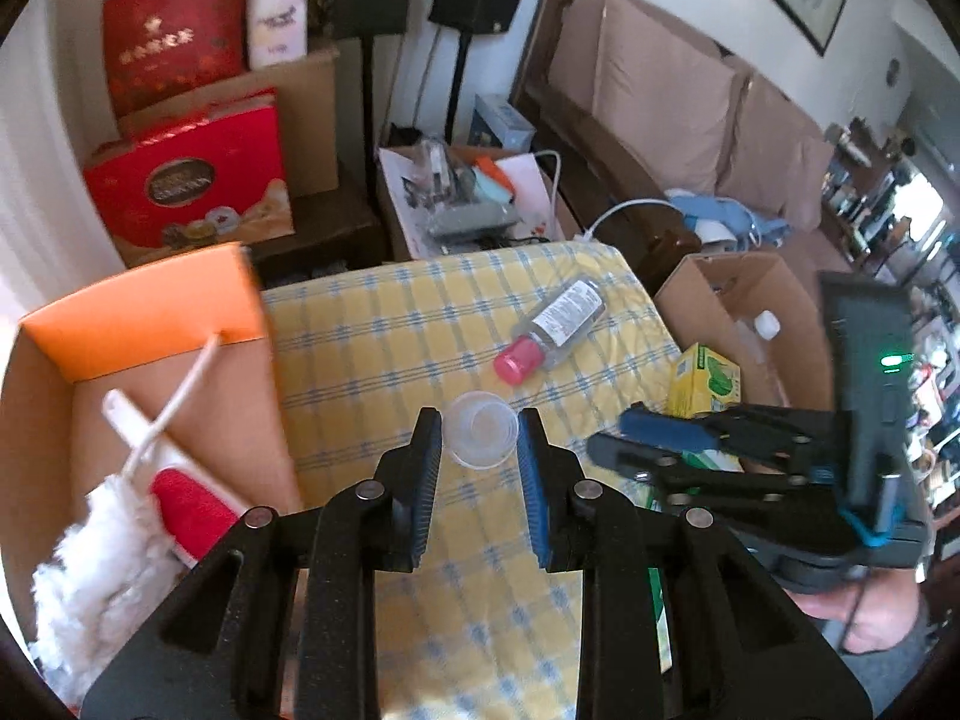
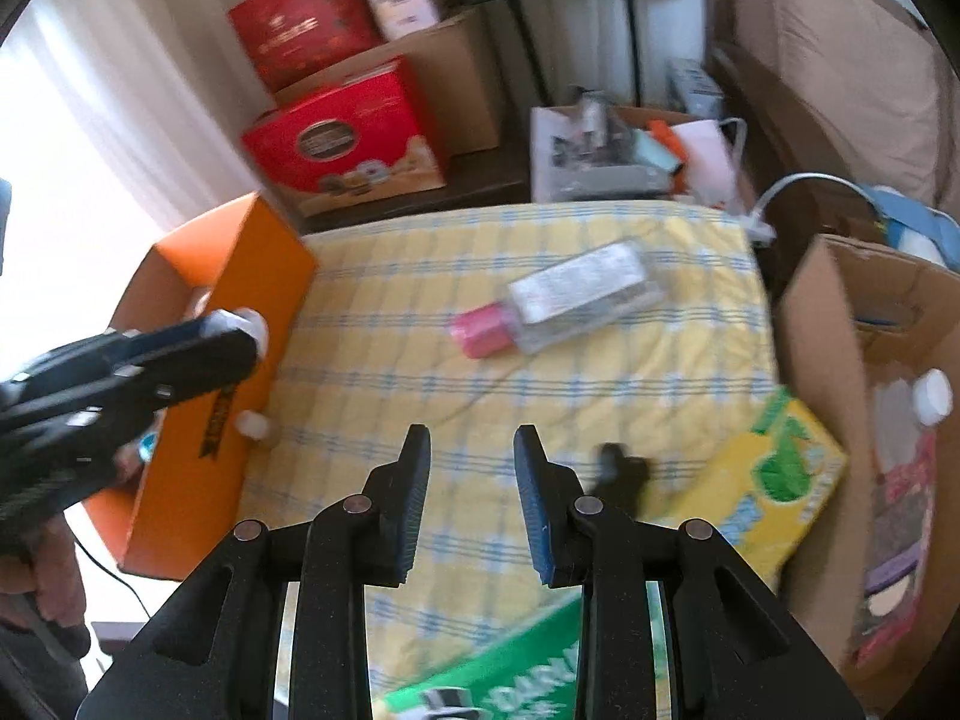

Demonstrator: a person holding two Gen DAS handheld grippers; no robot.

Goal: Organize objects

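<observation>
Left wrist view: the left gripper point(image 1: 480, 441) pinches a small clear plastic cup point(image 1: 483, 429) between its pads, above a yellow-and-blue checked cloth point(image 1: 384, 336). At one o'clock from the cup, a clear bottle with a pink cap point(image 1: 555, 327) lies on its side on the cloth. At nine o'clock, an orange box point(image 1: 144, 312) holds a white duster point(image 1: 102, 564) and a red lint brush point(image 1: 192, 504). At three o'clock is the right gripper point(image 1: 612, 435), near a yellow-green carton point(image 1: 702, 381).

Right wrist view: the right gripper point(image 2: 472, 468) hangs over the cloth, its jaws narrowly parted with nothing between them. At ten o'clock, the left gripper point(image 2: 252, 330) grips the cup point(image 2: 243, 321) at the orange box point(image 2: 240, 276). A cardboard box point(image 2: 822, 336) stands at three o'clock.
</observation>
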